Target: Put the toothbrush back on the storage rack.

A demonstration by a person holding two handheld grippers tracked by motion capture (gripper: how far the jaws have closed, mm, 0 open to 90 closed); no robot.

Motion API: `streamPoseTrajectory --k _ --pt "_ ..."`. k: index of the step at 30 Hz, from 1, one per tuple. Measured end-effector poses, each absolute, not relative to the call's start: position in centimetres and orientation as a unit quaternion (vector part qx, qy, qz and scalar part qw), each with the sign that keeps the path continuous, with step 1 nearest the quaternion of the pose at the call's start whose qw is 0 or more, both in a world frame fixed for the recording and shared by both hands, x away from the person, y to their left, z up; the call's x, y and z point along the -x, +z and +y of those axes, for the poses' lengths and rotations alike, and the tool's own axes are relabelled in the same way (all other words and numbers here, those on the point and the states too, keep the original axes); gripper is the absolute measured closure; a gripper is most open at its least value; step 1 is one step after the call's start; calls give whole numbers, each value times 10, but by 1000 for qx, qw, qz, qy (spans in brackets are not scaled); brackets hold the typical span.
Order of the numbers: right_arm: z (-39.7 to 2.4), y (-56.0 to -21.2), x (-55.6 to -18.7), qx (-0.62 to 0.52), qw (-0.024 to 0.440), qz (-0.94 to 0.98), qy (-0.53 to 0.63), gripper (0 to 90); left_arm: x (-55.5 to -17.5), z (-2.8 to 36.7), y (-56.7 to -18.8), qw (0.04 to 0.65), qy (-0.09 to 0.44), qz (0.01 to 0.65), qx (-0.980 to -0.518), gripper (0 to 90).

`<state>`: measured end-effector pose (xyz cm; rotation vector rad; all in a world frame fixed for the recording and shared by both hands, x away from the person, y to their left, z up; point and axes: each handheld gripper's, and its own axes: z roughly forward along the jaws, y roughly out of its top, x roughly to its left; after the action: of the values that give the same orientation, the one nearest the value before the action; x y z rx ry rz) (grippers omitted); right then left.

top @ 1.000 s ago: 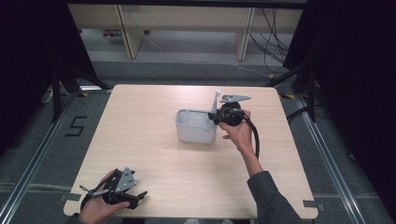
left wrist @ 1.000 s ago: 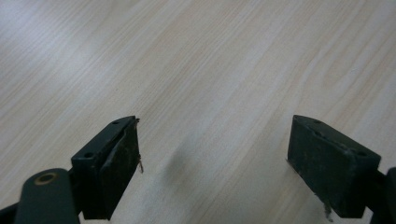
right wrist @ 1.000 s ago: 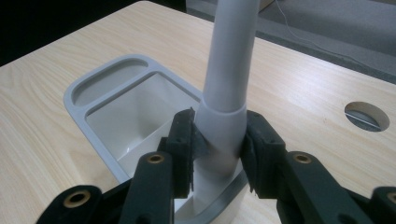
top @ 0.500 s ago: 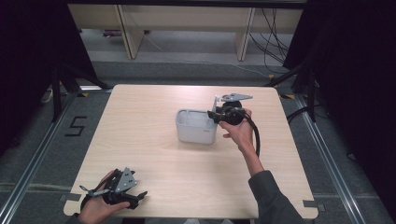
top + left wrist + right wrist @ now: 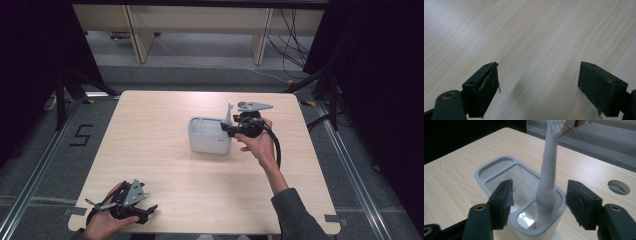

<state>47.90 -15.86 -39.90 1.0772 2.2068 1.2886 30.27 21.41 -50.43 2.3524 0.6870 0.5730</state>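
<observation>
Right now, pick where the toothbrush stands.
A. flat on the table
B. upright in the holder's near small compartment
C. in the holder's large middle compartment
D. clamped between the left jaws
B: the toothbrush stands in the small end compartment of the holder, with the right gripper open around it.

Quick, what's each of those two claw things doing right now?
Left gripper: open, holding nothing, over bare table.
Right gripper: open, jaws just spread off the toothbrush standing in the holder.
</observation>
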Motion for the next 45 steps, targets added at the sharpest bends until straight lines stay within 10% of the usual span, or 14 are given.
streamPoseTrajectory --k 45 --pt "-185 -405 -439 -369 186 766 492 330 -303 214 -504 307 216 260 -890 164"
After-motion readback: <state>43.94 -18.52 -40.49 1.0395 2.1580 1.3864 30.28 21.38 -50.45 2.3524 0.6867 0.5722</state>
